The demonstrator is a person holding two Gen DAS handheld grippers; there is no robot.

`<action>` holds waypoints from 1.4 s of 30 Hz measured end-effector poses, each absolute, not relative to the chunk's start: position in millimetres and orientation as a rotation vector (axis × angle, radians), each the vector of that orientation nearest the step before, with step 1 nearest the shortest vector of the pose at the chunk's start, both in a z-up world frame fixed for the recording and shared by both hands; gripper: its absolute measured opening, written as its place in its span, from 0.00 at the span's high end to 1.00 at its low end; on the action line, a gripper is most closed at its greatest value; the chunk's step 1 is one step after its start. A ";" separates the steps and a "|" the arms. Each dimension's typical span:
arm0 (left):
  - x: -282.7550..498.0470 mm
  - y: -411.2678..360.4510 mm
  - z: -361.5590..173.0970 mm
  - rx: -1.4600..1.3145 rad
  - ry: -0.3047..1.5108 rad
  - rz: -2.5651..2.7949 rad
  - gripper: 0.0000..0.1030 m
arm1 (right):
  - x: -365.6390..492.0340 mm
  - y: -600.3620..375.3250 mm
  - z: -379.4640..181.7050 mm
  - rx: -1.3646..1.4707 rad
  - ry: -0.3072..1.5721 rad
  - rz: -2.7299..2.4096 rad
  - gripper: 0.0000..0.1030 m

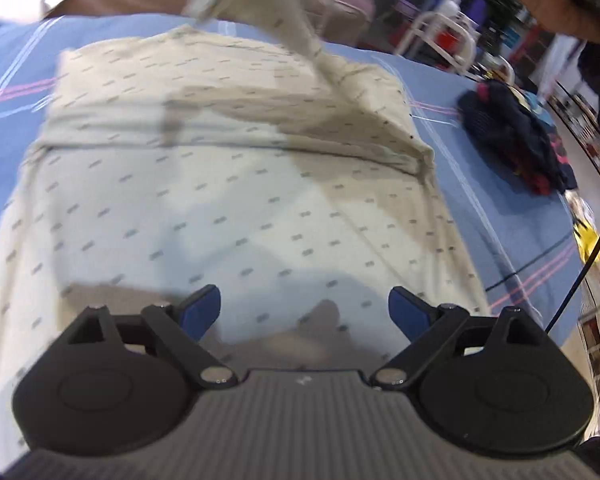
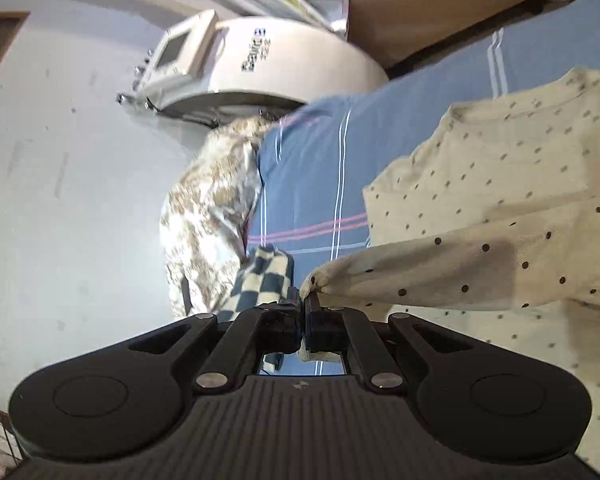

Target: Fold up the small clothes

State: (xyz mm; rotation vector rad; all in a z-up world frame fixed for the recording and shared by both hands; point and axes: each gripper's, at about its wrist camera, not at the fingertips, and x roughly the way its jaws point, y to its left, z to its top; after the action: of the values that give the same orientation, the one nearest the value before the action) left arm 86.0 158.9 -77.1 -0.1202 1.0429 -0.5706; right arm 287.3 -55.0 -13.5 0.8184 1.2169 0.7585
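On blue sheet [image 1: 452,92] — one cream garment [image 1: 228,184], one dark pile [image 1: 516,136].

Your L gripper [image 1: 304,312] hangs w/ jaws spread wide, nothing between its blue pads [image 1: 202,312], tilted steeply down, while your R gripper [image 2: 302,304] is clamped tight on a cloth edge, angled gently down.
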 end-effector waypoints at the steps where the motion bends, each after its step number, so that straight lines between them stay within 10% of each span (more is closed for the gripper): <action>1: 85.4 171.8 -79.6 -0.133 1.053 -0.541 0.10 | 284.9 -34.1 -25.3 0.792 1.233 0.761 0.97; 4: 90.4 204.5 -90.5 -0.158 1.076 -0.464 0.10 | 285.3 7.9 -60.9 0.751 1.264 0.757 0.94; 8: 100.8 226.2 -94.5 -0.194 1.070 -0.412 0.10 | 281.8 7.1 -92.6 0.684 1.250 0.612 0.08; 23: 177.9 268.0 -95.1 -0.276 0.877 -0.256 0.07 | 160.4 -177.6 -79.2 0.071 0.862 0.209 0.17; 30: 206.8 265.7 -105.2 -0.356 0.877 -0.261 0.35 | 110.9 -201.9 -105.4 0.163 0.899 0.164 0.18; 34: 213.5 261.5 -109.0 -0.357 0.881 -0.248 0.87 | 99.4 -200.4 -110.3 0.177 0.899 0.165 0.19; 42: 220.6 319.0 -96.7 -0.851 0.808 -0.238 0.82 | 99.6 -190.0 -108.3 0.107 0.869 0.174 0.21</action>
State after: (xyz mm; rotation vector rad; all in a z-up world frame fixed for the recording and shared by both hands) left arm 220.6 319.0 -96.7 -0.8508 0.8080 -0.2382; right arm 99.6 -190.0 -108.3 0.1072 0.8694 0.1737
